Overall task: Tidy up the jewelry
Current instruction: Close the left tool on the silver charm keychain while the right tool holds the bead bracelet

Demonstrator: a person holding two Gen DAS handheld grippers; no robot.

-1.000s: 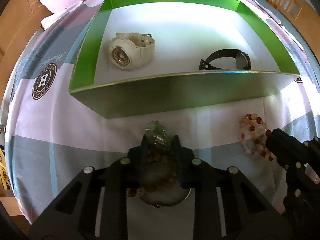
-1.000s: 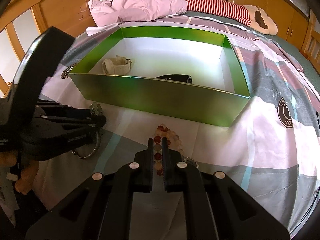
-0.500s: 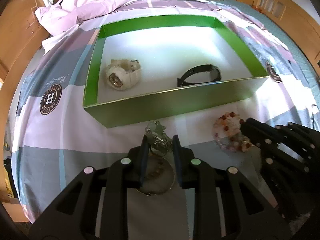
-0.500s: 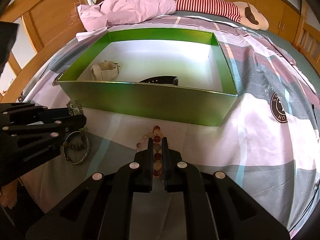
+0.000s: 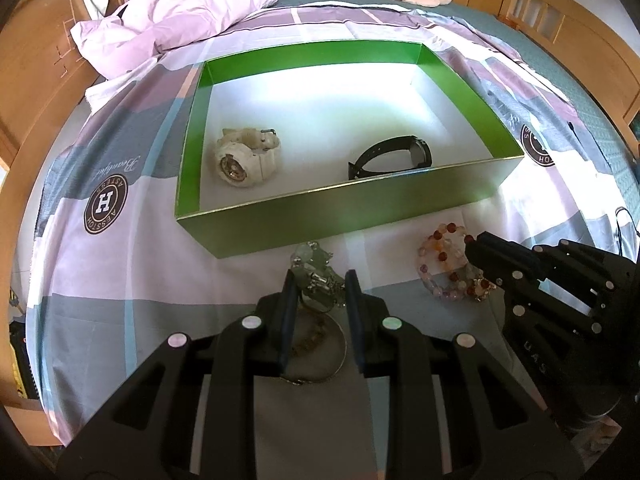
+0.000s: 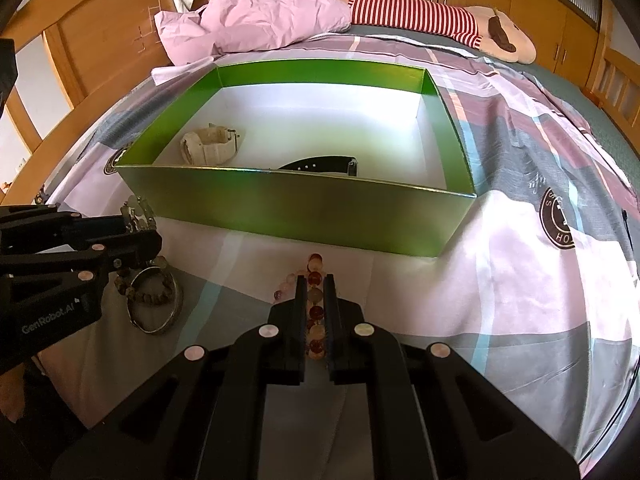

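Left gripper (image 5: 320,284) narrowly open, pads clamped on a pale green charm bracelet (image 5: 316,268), just in front of the box's (image 5: 340,216) near wall toward its left corner. A metal bangle (image 6: 154,300) and brown bead bracelet (image 6: 150,294) lie on the bedspread (image 5: 120,272) under it. Right gripper (image 6: 315,292) is pinched almost closed on the pink-red bead bracelet (image 5: 448,264), also before the near wall, more to the right. Inside the box: white watch (image 5: 246,156) at left, black watch (image 5: 396,156) by the near wall, well apart.
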